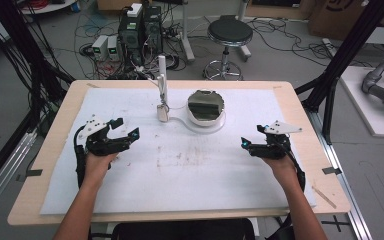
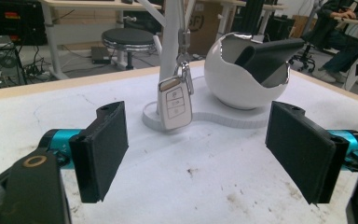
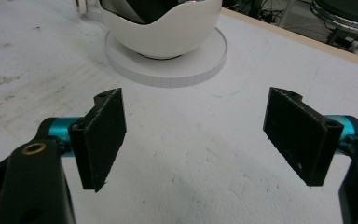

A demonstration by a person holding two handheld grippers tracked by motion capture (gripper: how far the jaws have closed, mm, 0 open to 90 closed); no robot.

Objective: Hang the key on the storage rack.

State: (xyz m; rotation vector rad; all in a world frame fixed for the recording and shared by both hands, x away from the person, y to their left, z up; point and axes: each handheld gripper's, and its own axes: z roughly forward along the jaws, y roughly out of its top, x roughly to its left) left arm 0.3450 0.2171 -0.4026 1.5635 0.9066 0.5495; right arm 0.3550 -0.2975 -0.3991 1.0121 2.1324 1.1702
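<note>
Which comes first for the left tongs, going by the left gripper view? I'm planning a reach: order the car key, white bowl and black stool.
1. Car key, hanging dead ahead.
2. White bowl, behind, rightward.
3. Black stool, beyond the table.

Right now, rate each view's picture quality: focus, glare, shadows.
High view: soft and low in detail, evenly lit, with faint shadows under the left gripper and right gripper. Left gripper view: the car key is fairly sharp, the background blurred. Right gripper view: bright glare on the white bowl, near jaws soft.
</note>
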